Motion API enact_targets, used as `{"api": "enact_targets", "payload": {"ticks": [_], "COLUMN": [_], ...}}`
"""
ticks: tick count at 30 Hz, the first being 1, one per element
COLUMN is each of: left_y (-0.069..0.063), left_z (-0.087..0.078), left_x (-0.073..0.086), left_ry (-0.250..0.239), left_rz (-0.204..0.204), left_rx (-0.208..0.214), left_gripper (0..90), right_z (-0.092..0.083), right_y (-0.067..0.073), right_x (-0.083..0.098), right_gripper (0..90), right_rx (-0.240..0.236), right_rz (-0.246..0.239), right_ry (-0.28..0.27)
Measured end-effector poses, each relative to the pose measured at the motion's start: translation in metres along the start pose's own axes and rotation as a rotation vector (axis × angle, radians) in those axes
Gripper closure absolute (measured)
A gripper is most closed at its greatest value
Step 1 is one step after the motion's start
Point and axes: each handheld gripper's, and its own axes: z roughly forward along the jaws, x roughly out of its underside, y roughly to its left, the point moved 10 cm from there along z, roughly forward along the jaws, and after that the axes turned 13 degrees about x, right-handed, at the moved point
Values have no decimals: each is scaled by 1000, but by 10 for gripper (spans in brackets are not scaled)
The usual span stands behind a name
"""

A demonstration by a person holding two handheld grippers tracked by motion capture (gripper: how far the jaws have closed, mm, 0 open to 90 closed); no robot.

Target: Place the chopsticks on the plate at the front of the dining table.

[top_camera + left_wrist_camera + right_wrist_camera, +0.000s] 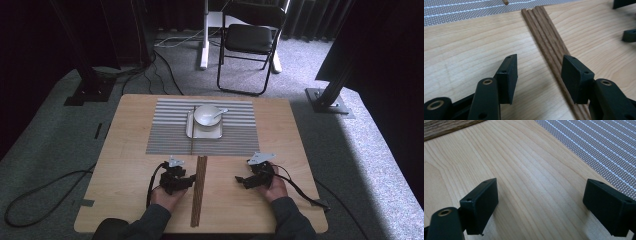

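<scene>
Your left gripper stands wide open and empty just left of the bundle of brown chopsticks, whose long axis runs from the table's near edge toward the placemat, one jaw already reaching its near side. Your right gripper, also open and empty, hovers farther off over the bare table. Beyond lie the striped placemat, a single chopstick and the white bowl with its spoon; nothing blocks the grasp.

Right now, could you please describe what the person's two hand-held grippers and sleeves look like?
Both the left hand-held gripper and the right hand-held gripper are black, with blocky rectangular pads, brass-ringed pivot holes, a grey three-cornered top plate and a trailing black cable. The person's sleeves are dark grey.
</scene>
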Motion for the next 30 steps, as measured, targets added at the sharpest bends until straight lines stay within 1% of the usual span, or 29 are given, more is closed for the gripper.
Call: {"api": "enact_targets", "payload": {"ticks": [3,8,13,15,17,18,19,20,23,30], "left_y": [0,-5,-7,-8,-10,-11,-11,-12,-14,-15], "left_z": [0,4,6,6,7,8,8,9,10,8], "left_x": [1,4,4,5,6,7,7,8,9,11], "left_ry": [4,23,24,29,36,42,52,53,53,71], "left_rz": [14,31,50,72,87,108,138,154,166,173], "left_rx": [-18,-7,-13,-32,-37,-57,-84,-101,-107,-121], "left_gripper": [480,479,475,481,480,480,490,495,495,510], "right_z": [0,0,0,0,0,0,0,0,0,0], "right_y": [0,0,0,0,0,0,0,0,0,0], "right_x": [0,0,0,0,0,0,0,0,0,0], "right_gripper": [121,121,121,121,121,121,122,121,121,121], "right_rx": [0,-1,-1,-1,-1,-1,-1,-1,-1,-1], "right_rz": [0,-1,-1,0,-1,-1,0,-1,-1,-1], "right_ry": [0,0,0,0,0,0,0,0,0,0]}}
